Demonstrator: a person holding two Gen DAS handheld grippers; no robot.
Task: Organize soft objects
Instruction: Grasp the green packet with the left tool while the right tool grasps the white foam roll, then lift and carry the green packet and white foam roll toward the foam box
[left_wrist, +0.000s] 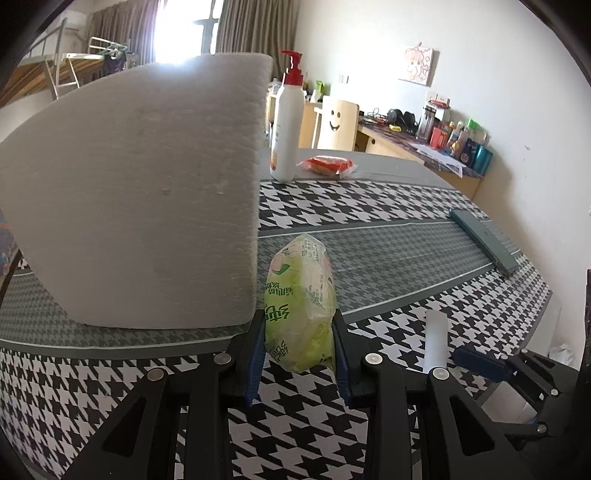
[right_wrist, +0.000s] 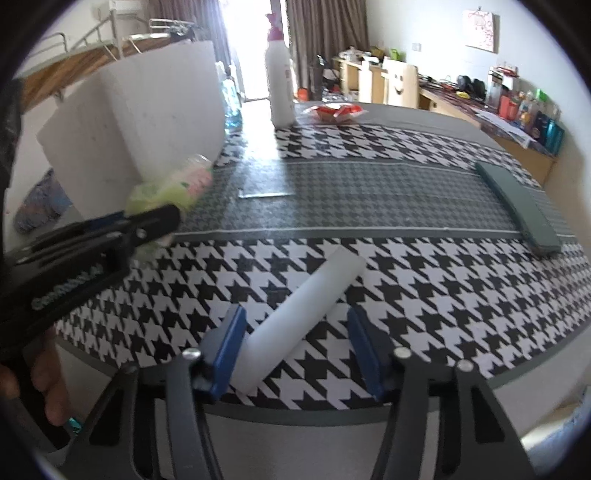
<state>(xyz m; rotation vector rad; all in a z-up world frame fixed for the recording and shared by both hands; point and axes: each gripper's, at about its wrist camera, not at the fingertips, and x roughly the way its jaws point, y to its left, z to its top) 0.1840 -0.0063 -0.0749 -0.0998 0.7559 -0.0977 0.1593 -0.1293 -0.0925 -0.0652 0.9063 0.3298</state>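
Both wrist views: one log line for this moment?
left gripper: shut on green packet | right gripper: open around white foam cylinder

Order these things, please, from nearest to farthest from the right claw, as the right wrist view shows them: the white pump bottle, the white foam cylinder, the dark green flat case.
1. White foam cylinder: lying between the right claw fingers, tilted up-right.
2. Dark green flat case: far to the right on the table.
3. White pump bottle: standing at the table's far edge, centre.
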